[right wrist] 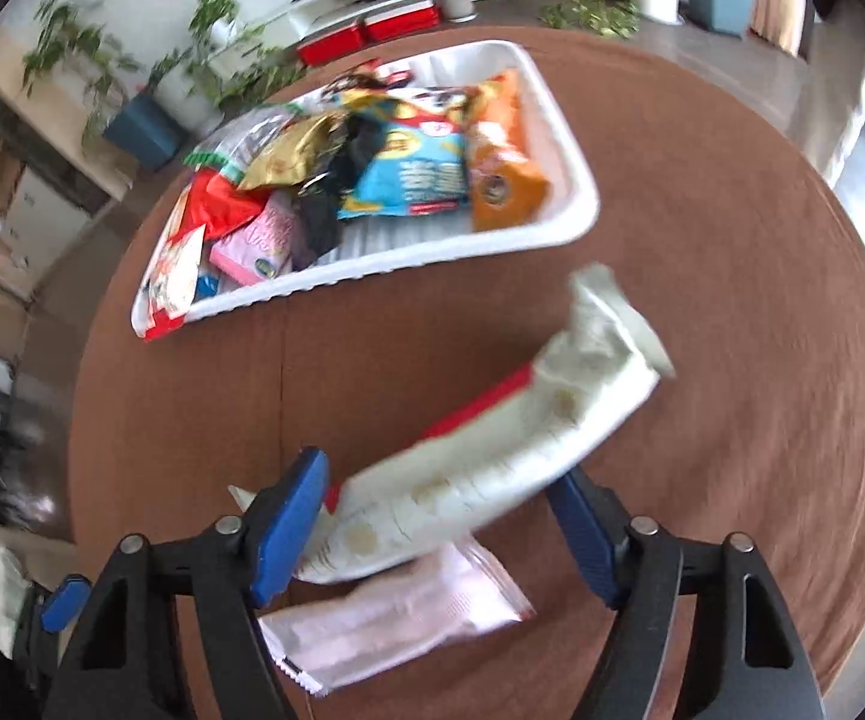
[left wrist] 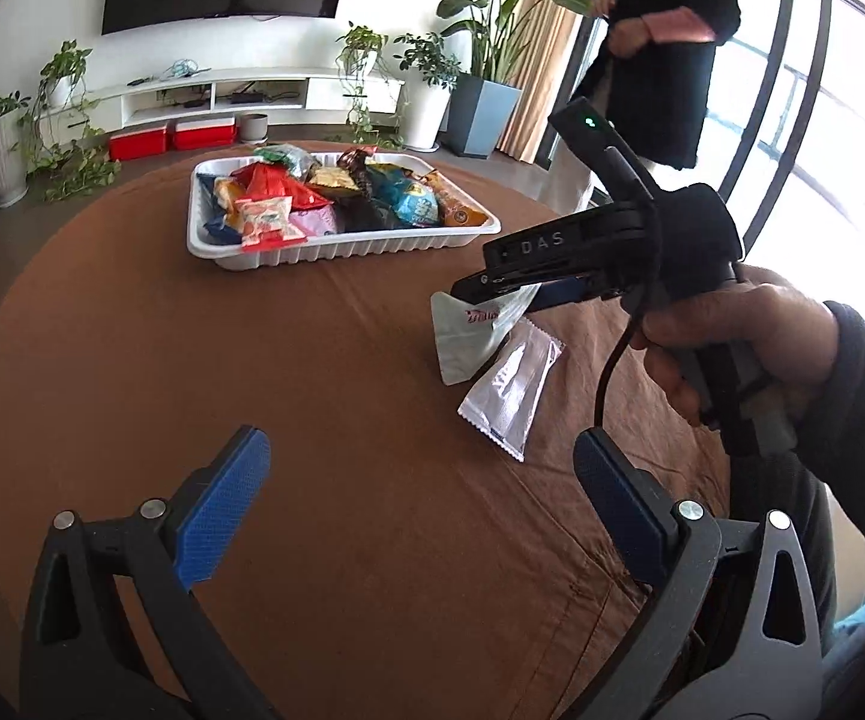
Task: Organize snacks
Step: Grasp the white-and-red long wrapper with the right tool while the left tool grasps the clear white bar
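Lying slantwise between the blue pads of the right gripper point(right wrist: 438, 525), the long white snack pouch with a red edge point(right wrist: 492, 456) runs from the left pad up and away toward the right, its crimped far end lifted clear of the brown-clothed round worktop point(right wrist: 732, 240). The pouch's near end sits against the left finger point(right wrist: 288, 525); whether the right finger touches the pouch is hard to tell in the blurred right wrist view, so I judge the grip as not yet made, with the jaws fairly wide and released. Just under the pouch rests a flat pale pink wrapped packet point(right wrist: 396, 618), partly covered by it.

Beyond both, the white ribbed plastic tray point(right wrist: 576, 222) heaped with coloured snack bags stands well apart, up and to the left of the pouch. The pouch's long axis crosses the jaw line at an angle, so a closing pinch would probably catch it across its width near the lower end.

The left gripper point(left wrist: 420, 510) hangs wide and empty over bare cloth, nearer the worktop's front edge; the right hand point(left wrist: 732, 336) is plainly closer to the pouch.
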